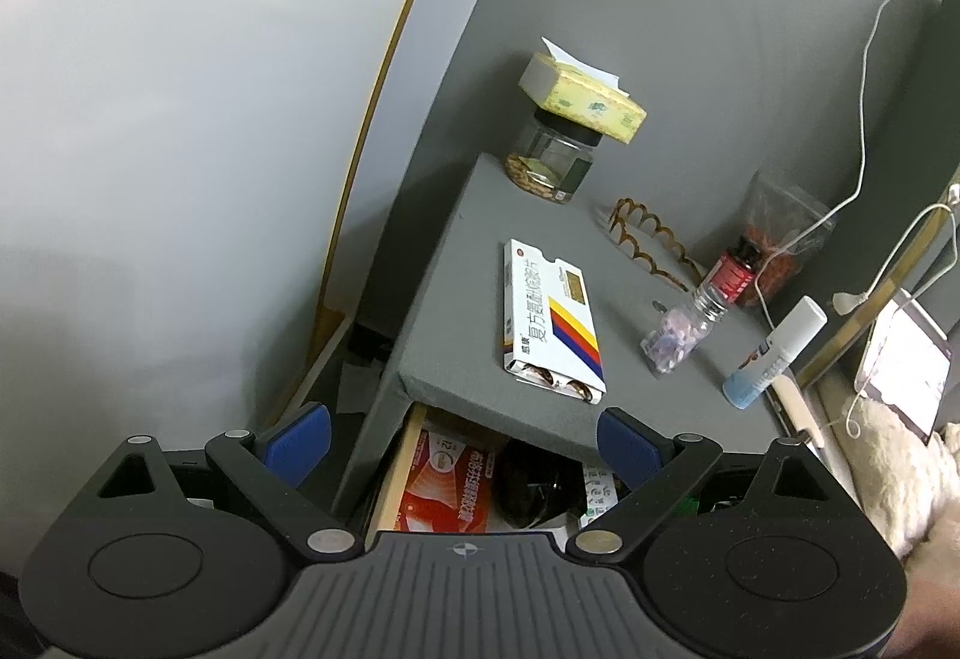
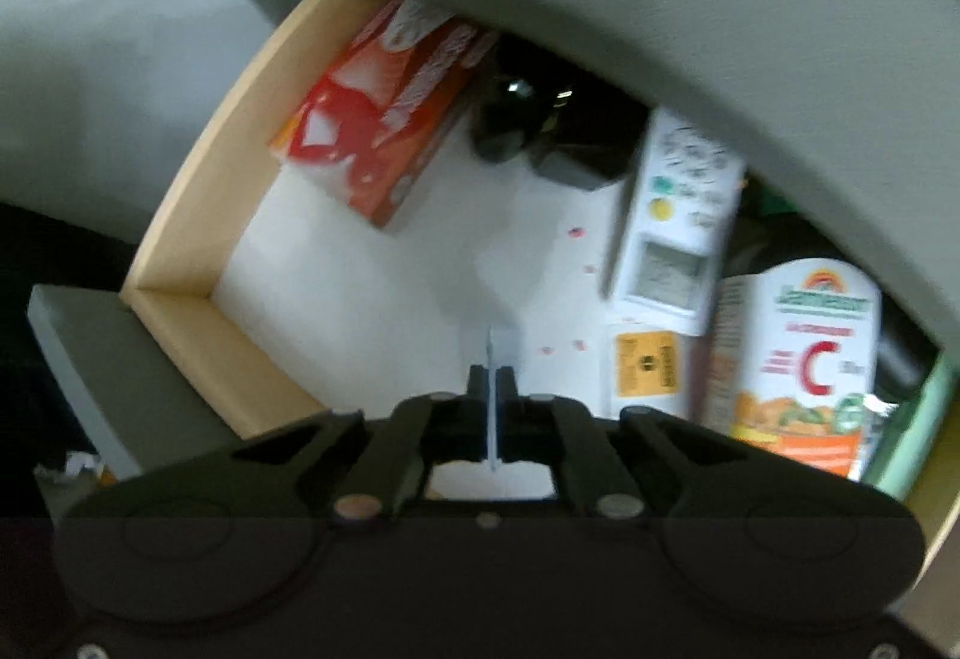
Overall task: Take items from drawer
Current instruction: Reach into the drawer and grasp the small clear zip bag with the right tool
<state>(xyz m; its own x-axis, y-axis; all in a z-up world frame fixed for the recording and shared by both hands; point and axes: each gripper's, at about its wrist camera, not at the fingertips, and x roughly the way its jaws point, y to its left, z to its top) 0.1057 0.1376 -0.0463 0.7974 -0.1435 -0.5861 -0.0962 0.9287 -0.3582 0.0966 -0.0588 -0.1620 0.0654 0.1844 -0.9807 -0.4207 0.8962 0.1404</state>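
Note:
The drawer [image 2: 180, 215] with pale wooden walls stands pulled out under the grey nightstand top [image 1: 456, 311]. Inside lie a red box [image 2: 372, 131], a black object [image 2: 528, 119], a white box [image 2: 678, 215], a small yellow-labelled pack [image 2: 645, 365] and an orange vitamin C pack [image 2: 804, 353]. My right gripper [image 2: 492, 359] points steeply down over the drawer's white floor, shut, with its pads pressed together and nothing between them. My left gripper [image 1: 462, 443] hangs open in front of the nightstand above the drawer opening, where the red box [image 1: 444, 485] and the black object [image 1: 534, 479] show.
On the nightstand top lie a white medicine box [image 1: 549, 323], a clear pill bottle [image 1: 684, 329], a red-labelled bottle [image 1: 735, 269], a white-and-blue tube [image 1: 774, 353], a wavy hairband [image 1: 648, 239] and a tissue pack [image 1: 582, 98] on a glass jar [image 1: 552, 161]. A white cable [image 1: 864, 119] hangs at right.

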